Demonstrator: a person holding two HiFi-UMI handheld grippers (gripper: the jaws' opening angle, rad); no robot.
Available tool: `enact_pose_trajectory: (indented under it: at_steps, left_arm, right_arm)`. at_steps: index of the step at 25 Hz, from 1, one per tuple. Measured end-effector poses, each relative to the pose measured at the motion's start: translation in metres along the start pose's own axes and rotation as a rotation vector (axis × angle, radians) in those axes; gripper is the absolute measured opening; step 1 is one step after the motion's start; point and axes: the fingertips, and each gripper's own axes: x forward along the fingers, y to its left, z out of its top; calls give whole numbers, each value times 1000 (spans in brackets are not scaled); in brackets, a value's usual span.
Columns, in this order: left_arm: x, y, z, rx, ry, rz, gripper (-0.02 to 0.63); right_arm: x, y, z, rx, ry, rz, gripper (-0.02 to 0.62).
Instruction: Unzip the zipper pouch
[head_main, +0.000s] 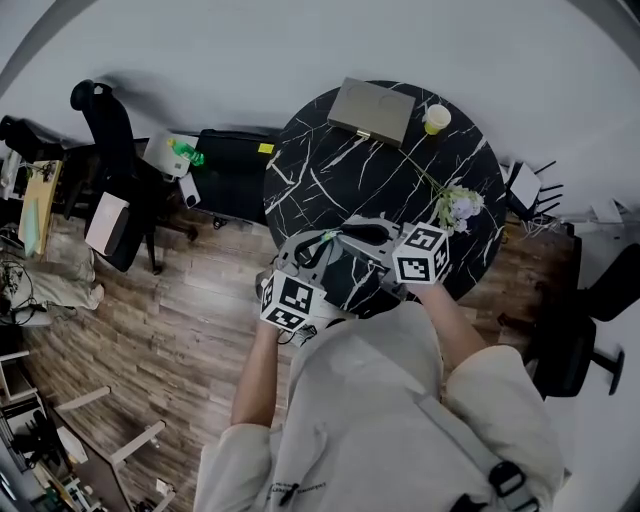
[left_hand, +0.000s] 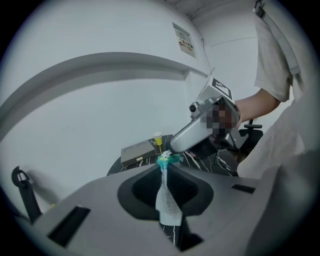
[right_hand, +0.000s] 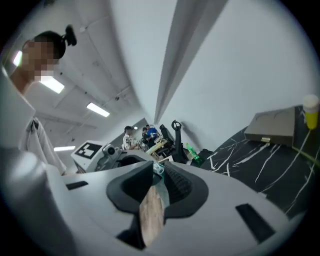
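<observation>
The zipper pouch (left_hand: 167, 205) shows edge-on in the left gripper view as a thin pale strip with a teal zipper end (left_hand: 165, 161) at its top. My left gripper (left_hand: 165, 169) is shut on it. The right gripper (left_hand: 200, 135) reaches in from the upper right, and its tip meets the teal end. In the right gripper view the pouch (right_hand: 151, 212) fills the narrow gap of my right gripper (right_hand: 157, 169), which is shut on it, and the left gripper (right_hand: 100, 155) sits just beyond. In the head view both grippers meet over the near edge of the black marble table (head_main: 330, 170); the pouch is mostly hidden there.
On the far side of the table lie a flat grey case (head_main: 372, 110) and a yellow cup (head_main: 436, 118), with a long-stemmed flower (head_main: 458, 205) at the right. A black bag (head_main: 232, 165) sits on the floor to the left. Office chairs (head_main: 110, 130) (head_main: 570, 340) stand on both sides.
</observation>
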Motion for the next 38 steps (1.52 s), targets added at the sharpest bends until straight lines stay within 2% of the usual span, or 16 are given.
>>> enact_pose_trajectory:
  at_steps: [4,8,11,14,17,25,32,38]
  left_arm:
    - [1,3,-2,72,32,52,48]
    - [1,3,-4,101,52,72,48]
    - [2,4,-3,118,57,76,48]
    - [4,4,-2,112,55,76,48]
    - [5,5,-2,83,46,73,48]
    - [0,11,-7,-44,3,67,48]
    - [-3,16,-6,-51,-2,76,48]
    - [-4,17,-7,-61,-7,77,48]
  right_arm:
    - [0,-5,1,243,-106,11,88]
    - [-2,-7,5,482,-212,70,73]
    - [0,-4,10,542,-241,98,46]
    - [3,-7,10,515,-231,57,15]
    - [3,-11,10,470,-228,15,11]
    - [9,-8,11,210,-193,-187,11]
    - [12,-4,15,71,-154,-265,11]
    - [13,-3,15,23,-141,-299,11]
